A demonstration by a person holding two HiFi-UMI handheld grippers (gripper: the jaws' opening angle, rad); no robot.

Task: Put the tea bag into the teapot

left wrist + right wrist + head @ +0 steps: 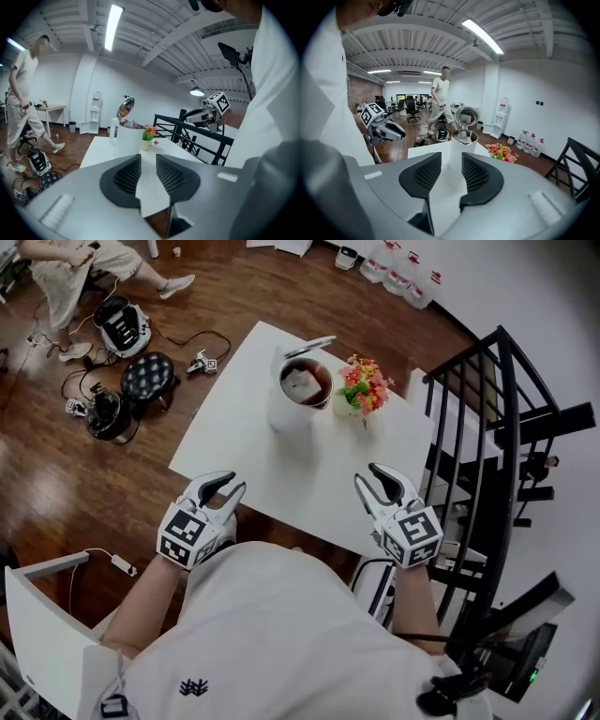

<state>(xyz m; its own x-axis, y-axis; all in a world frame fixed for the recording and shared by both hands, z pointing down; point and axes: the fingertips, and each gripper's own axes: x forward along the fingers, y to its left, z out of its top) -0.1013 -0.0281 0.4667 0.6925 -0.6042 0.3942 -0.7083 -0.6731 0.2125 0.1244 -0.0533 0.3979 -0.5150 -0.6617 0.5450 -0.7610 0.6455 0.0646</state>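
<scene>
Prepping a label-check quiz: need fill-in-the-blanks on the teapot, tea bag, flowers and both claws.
1. The teapot has its lid flipped ____.
2. The tea bag lies ____ the teapot.
3. In the head view, the flowers stand to the ____ of the teapot.
4. The left claw and right claw both hold ____.

Missing words: open; inside; right; nothing.

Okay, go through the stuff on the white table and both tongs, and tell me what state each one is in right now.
White cylindrical teapot: upright, holding dark liquid.
Shiny hinged teapot lid: flipped open.
Small white square tea bag: already inside the teapot.
Small white pot of pink and orange flowers: upright, beside the teapot.
Left tongs: open, empty.
Right tongs: open, empty.
</scene>
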